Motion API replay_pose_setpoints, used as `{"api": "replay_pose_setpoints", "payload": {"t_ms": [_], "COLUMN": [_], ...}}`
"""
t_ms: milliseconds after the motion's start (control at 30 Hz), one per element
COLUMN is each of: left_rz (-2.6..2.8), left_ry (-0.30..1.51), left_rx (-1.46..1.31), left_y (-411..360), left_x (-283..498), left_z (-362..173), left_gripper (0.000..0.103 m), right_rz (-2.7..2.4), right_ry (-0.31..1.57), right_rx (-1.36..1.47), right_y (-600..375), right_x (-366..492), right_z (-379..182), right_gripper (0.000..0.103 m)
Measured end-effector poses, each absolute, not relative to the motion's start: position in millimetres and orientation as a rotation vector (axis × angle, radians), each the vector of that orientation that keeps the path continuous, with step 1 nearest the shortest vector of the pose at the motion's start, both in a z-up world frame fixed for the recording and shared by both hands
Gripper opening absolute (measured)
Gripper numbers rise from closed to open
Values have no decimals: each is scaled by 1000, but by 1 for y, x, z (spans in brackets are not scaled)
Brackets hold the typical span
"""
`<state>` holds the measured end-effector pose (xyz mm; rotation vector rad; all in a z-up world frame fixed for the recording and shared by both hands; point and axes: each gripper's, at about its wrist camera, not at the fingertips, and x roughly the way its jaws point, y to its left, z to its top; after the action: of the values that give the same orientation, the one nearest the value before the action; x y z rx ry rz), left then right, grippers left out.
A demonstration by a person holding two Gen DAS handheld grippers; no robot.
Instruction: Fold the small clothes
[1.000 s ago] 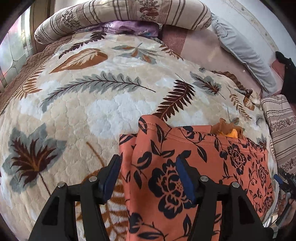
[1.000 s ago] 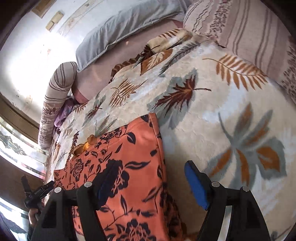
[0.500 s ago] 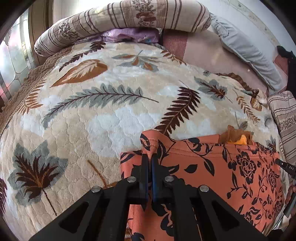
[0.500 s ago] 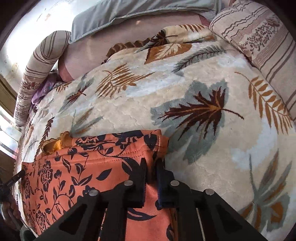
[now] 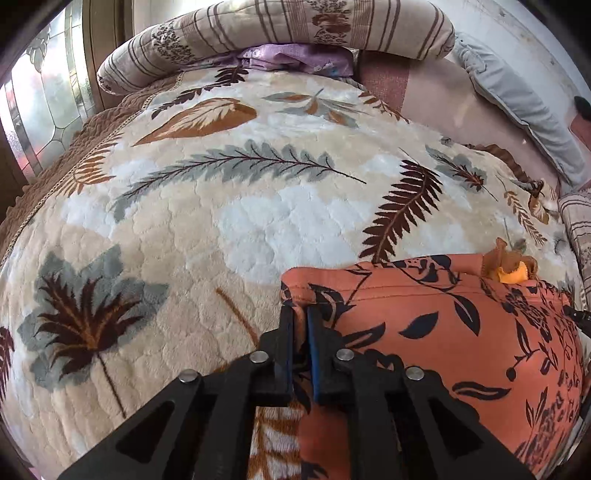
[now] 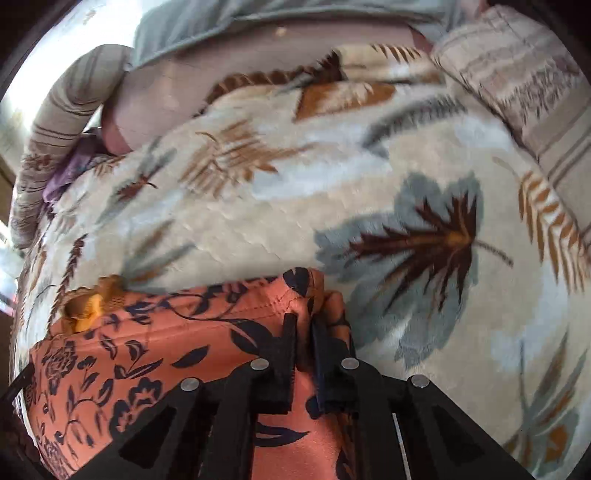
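An orange garment with a black flower print (image 5: 443,332) lies on a leaf-patterned bed blanket (image 5: 221,221). My left gripper (image 5: 300,314) is shut on the garment's near left corner. My right gripper (image 6: 303,321) is shut on the garment's (image 6: 184,350) near right corner. A small yellow-orange bit of cloth (image 5: 511,271) sticks out at the garment's far edge; it also shows in the right wrist view (image 6: 86,302). The garment's hem is stretched between the two grippers and lifted a little off the blanket (image 6: 332,203).
A striped rolled bolster (image 5: 277,33) and a purple cloth (image 5: 295,59) lie at the head of the bed. A grey pillow (image 5: 517,96) rests against the wall. A striped folded blanket (image 6: 535,81) lies to the right. A window (image 5: 37,110) is at the left.
Both grippers were open over the garment's corners a second ago; they closed on the corners. Now they hold the corners and the hem has moved forward over the blanket.
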<state>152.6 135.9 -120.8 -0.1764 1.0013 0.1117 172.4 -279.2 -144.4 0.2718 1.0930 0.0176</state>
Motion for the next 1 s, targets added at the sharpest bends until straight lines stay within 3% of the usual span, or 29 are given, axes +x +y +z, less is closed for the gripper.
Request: {"api": "replay_pose_setpoints", "payload": {"t_ms": [33, 100, 233, 300, 400, 433, 467, 633, 833, 1000], "left_rz": [111, 115, 108, 85, 38, 22, 18, 11, -109, -173], "left_ry": [996, 968, 891, 872, 859, 868, 885, 1032, 888, 952], "left_rx": [-171, -174, -235, -240, -256, -264, -280, -340, -319, -337], "left_y": [135, 138, 152, 153, 147, 144, 141, 135, 131, 130], "left_x": [154, 151, 122, 95, 50, 36, 24, -4, -15, 9], "left_z": [-119, -108, -71, -53, -37, -38, -42, -90, -70, -94], "left_gripper": [11, 22, 28, 39, 54, 58, 63, 62, 62, 62], "right_rz": [13, 1, -30, 28, 191, 234, 266, 237, 223, 230], "right_ry": [1065, 1058, 957, 913, 891, 884, 877, 964, 951, 912], "right_rx": [295, 298, 270, 296, 337, 361, 392, 459, 495, 497], "right_y": [-282, -285, -289, -283, -261, -253, -247, -235, -238, -236], "right_x": [167, 159, 126, 103, 62, 50, 37, 0, -19, -27], "right_z": [-142, -131, -82, -57, -34, -34, -37, -84, -100, -100], "right_gripper": [11, 14, 15, 23, 49, 75, 80, 80, 80, 80]}}
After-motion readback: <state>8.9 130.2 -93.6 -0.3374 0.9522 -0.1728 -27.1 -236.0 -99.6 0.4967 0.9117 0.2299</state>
